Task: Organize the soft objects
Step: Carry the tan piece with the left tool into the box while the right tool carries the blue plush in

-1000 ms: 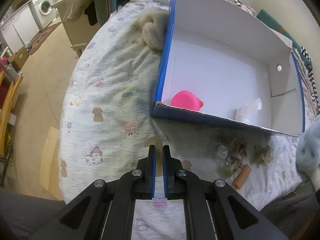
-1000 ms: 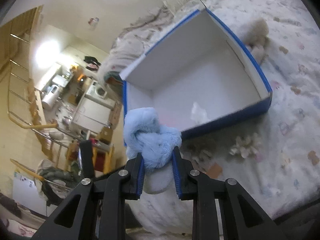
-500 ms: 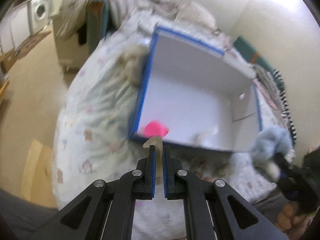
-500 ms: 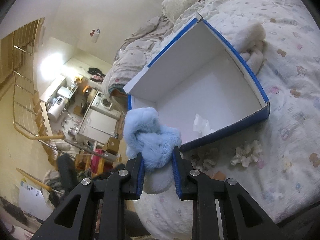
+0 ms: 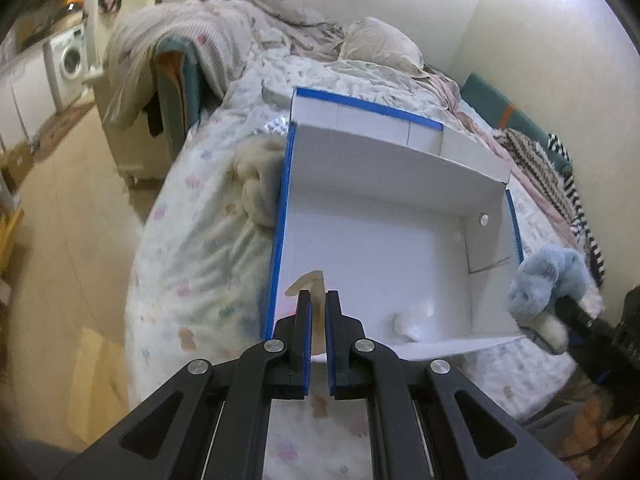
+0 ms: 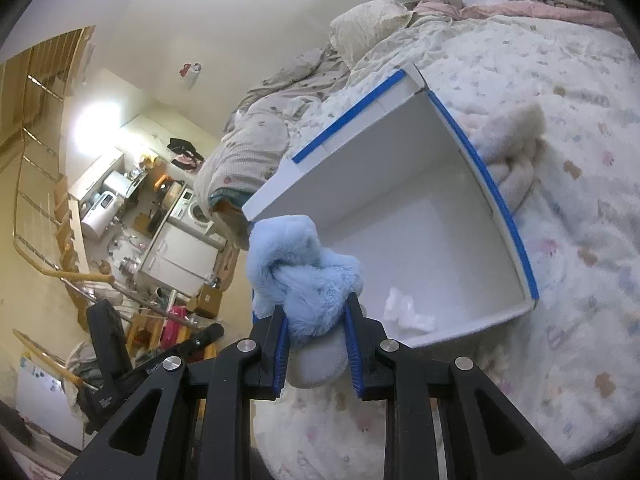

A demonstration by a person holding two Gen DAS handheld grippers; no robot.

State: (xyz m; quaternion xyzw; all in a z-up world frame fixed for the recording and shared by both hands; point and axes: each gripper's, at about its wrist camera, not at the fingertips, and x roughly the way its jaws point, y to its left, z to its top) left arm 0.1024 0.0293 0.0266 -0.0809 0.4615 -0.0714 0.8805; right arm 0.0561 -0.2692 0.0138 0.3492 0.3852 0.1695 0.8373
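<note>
A white cardboard box with blue edges [image 5: 400, 168] [image 6: 400, 160] lies open on the bed. My left gripper [image 5: 316, 298] is shut on a small beige soft piece [image 5: 310, 284] and holds it above the box's near left corner. My right gripper [image 6: 314, 312] is shut on a fluffy light-blue plush [image 6: 304, 268], held over the box's near wall; the plush also shows in the left wrist view [image 5: 548, 276]. A crumpled white tissue [image 5: 412, 316] [image 6: 408, 312] lies inside the box. The pink object is hidden behind my left fingers.
A cream fluffy plush [image 5: 256, 184] [image 6: 516, 148] lies against the box's outer left wall. The bed has a printed white cover [image 5: 192, 240], pillows and rumpled blankets [image 5: 376, 44] at its head. A washing machine [image 5: 72, 60] stands across the floor.
Both grippers rose and moved forward toward the box. My left gripper with the beige piece now hangs over the box's near corner; the right one carried the blue plush nearer the box.
</note>
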